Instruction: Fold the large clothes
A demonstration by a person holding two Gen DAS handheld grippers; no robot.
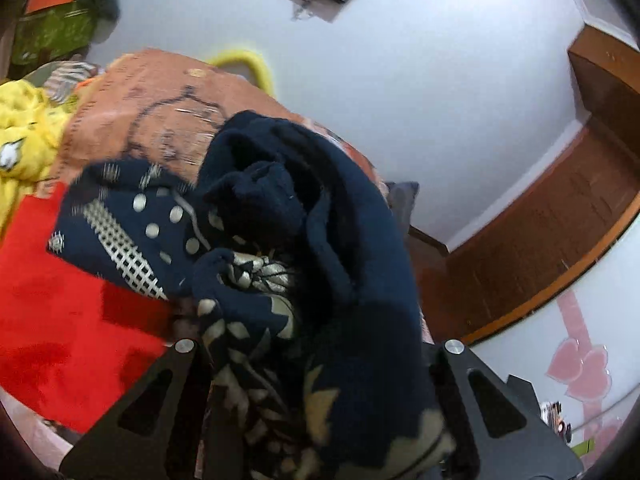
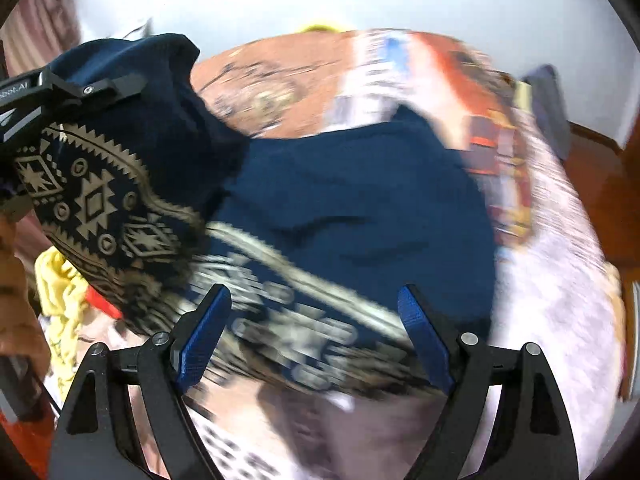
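Bed [image 2: 560, 280] below — left gripper [image 1: 316, 360] bunches sweater [image 1: 340, 208].

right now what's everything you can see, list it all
sweater: one, navy with cream pattern, bunched on the bed, one end lifted
bedspread: one, orange with drawings, under the sweater
red cloth: one, on the bed beside the sweater
yellow garment: one, far edge of the bed
wooden frame: brown, against the white wall
left gripper: black, shut on the sweater
right gripper: blue pads, open over the sweater
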